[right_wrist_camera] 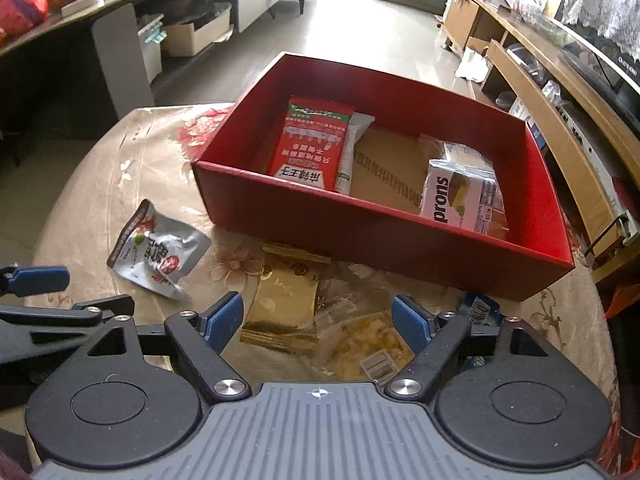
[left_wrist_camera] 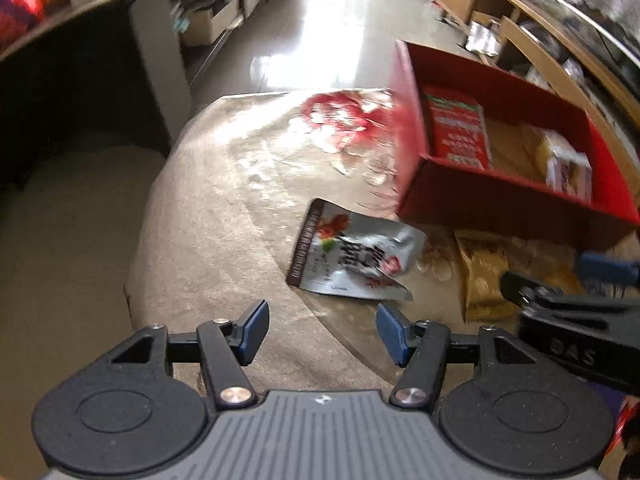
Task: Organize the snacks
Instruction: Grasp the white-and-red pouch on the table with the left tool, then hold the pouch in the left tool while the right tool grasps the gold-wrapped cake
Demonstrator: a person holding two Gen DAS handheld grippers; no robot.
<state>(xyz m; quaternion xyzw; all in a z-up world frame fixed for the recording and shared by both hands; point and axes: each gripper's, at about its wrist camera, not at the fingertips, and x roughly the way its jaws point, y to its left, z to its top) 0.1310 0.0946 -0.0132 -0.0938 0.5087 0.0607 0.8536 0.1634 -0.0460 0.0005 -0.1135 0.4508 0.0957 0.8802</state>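
A red box (right_wrist_camera: pixel 380 240) stands on the round table and holds a red snack pack (right_wrist_camera: pixel 310 144), a white "prons" carton (right_wrist_camera: pixel 460 196) and a cardboard sheet. In front of it lie a crumpled silver pouch (right_wrist_camera: pixel 158 252), a gold packet (right_wrist_camera: pixel 284 308), a yellow clear-wrapped snack (right_wrist_camera: pixel 372 340) and a blue packet (right_wrist_camera: pixel 480 308). My right gripper (right_wrist_camera: pixel 318 322) hangs open over the gold packet and the yellow snack, touching neither. In the left wrist view my left gripper (left_wrist_camera: pixel 322 332) is open just short of the silver pouch (left_wrist_camera: pixel 356 256), nothing between its pads. The red box (left_wrist_camera: pixel 480 200) is blurred there.
The table (right_wrist_camera: pixel 80 184) has a floral cloth under a clear cover, and its edge curves close on the left. A dark counter (right_wrist_camera: pixel 100 12) with storage boxes stands left, and wooden shelving (right_wrist_camera: pixel 560 92) right. The two grippers sit side by side, the left gripper (right_wrist_camera: pixel 72 292) near the right one.
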